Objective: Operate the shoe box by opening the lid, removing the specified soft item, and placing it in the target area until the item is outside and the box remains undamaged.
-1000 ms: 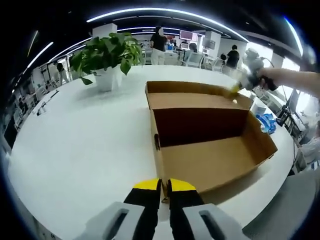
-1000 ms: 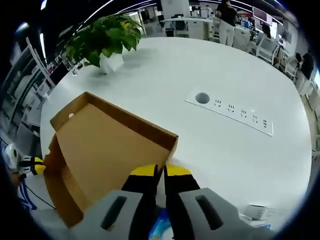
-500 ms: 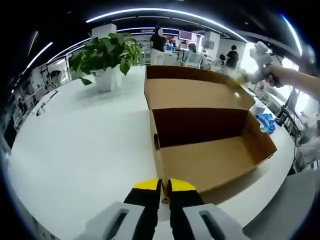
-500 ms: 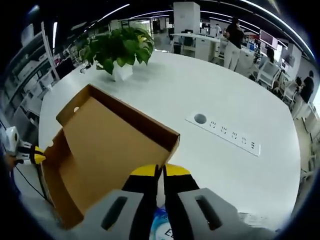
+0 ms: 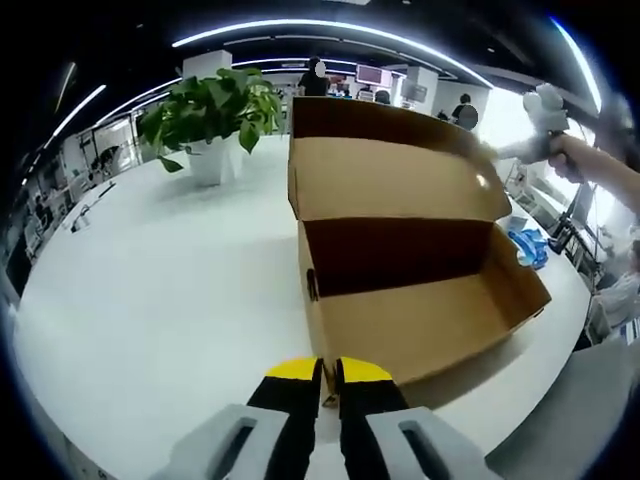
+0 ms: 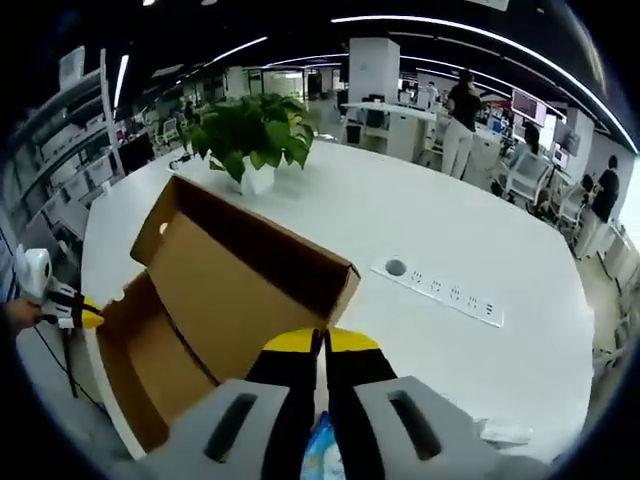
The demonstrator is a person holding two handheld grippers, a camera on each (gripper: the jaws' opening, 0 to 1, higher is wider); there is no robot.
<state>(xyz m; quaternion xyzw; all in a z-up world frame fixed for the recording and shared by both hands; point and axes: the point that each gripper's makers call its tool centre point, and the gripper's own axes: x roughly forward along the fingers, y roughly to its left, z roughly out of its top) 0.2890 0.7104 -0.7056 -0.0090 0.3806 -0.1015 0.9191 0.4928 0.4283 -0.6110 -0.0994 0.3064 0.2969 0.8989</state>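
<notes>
The right gripper point(image 6: 321, 345) pinches the brown cardboard shoe box's raised lid point(image 6: 240, 280). The left gripper point(image 5: 328, 372) clamps the box's near wall point(image 5: 400, 335); its view shows the box's bare inside, near the white round desk point(image 5: 150, 290) edge.

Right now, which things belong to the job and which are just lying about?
Job: shoe box, lid, left tongs, right tongs, blue packet beside the box (possibly the item).
Lying about: potted plant, socket strip.
</notes>
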